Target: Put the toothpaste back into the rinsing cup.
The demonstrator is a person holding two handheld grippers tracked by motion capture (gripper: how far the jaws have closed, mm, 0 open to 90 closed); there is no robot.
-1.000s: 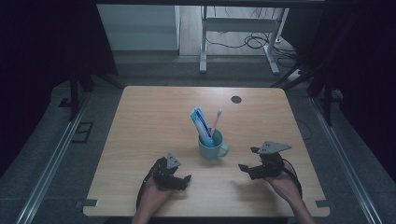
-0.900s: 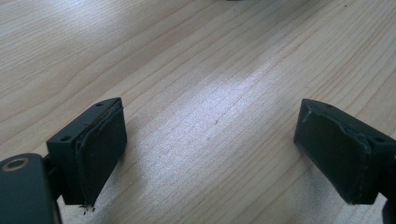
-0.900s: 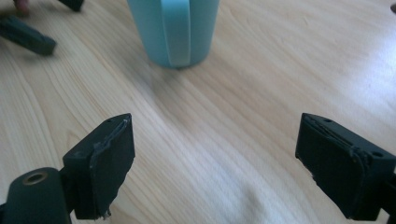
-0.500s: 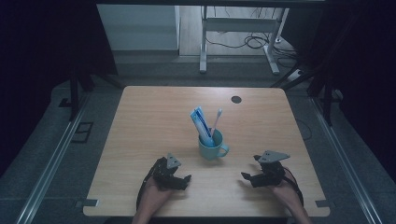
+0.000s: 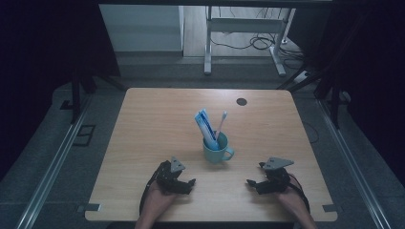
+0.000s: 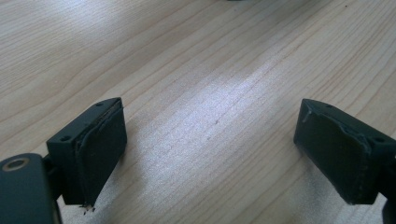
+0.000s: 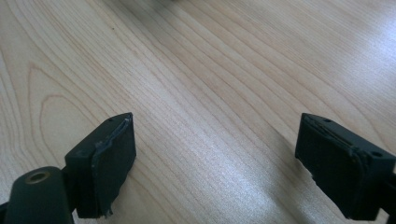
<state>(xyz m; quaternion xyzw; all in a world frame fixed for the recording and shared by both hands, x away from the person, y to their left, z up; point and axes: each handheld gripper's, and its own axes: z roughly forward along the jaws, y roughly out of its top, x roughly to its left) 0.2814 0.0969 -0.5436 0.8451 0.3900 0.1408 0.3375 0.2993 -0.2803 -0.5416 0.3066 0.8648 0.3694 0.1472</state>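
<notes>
A teal mug [image 5: 217, 151] stands near the middle of the wooden table [image 5: 157, 119], holding a blue-and-white toothpaste tube [image 5: 205, 126] and a white toothbrush [image 5: 221, 121]. My left gripper [image 5: 190, 183] rests near the front edge, left of the mug, jaws wide apart and pointing right. My right gripper [image 5: 252, 183] sits right of the mug, pointing left, also open. In the left gripper view the gripper [image 6: 212, 156] has only bare wood between its pads. The right gripper [image 7: 215, 163] in its own view likewise holds nothing.
A small dark round cap [image 5: 241, 101] sits in the tabletop near the far edge. Beyond the table stand a white desk frame [image 5: 239, 33] and floor cables. Metal rails [image 5: 52, 162] run along both sides of the table.
The right gripper has dropped lower and drawn back toward the front edge of the table. The left gripper has stayed where it was.
</notes>
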